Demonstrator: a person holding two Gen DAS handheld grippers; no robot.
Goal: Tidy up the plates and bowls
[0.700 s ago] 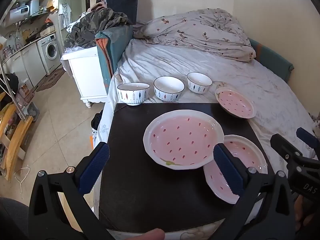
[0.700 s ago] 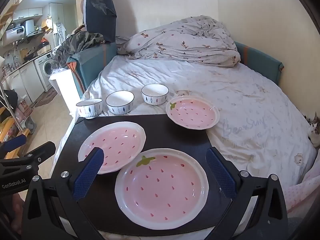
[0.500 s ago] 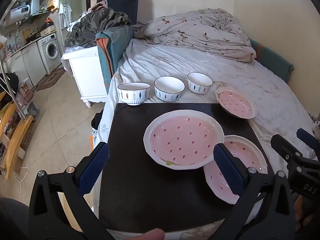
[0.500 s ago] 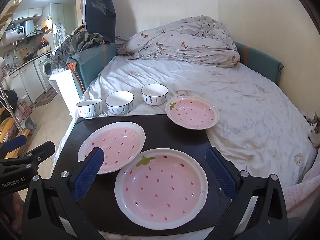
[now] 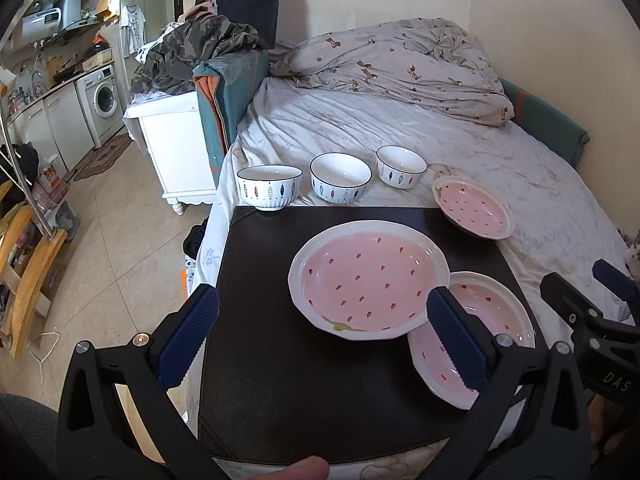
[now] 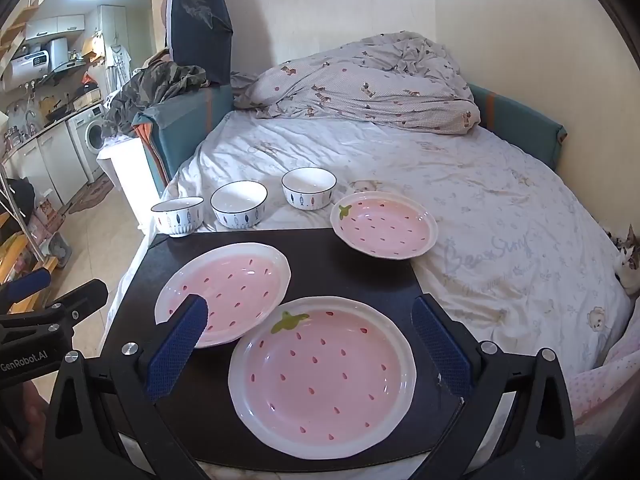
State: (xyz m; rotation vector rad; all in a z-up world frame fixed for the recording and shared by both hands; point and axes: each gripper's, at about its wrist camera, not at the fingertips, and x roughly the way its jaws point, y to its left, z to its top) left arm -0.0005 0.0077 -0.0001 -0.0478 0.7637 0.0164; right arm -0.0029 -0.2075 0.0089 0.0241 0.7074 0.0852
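Three plates [image 6: 324,376] were pink with red seed flecks, white rims and a green leaf mark; three bowls [image 5: 340,178] white, dark-rimmed, with fish motifs; the bench [image 5: 280,360] black; the fingers [image 6: 176,344] blue-padded on black.

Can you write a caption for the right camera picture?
Open hand-held gripper above strawberry plate; three bowls behind.
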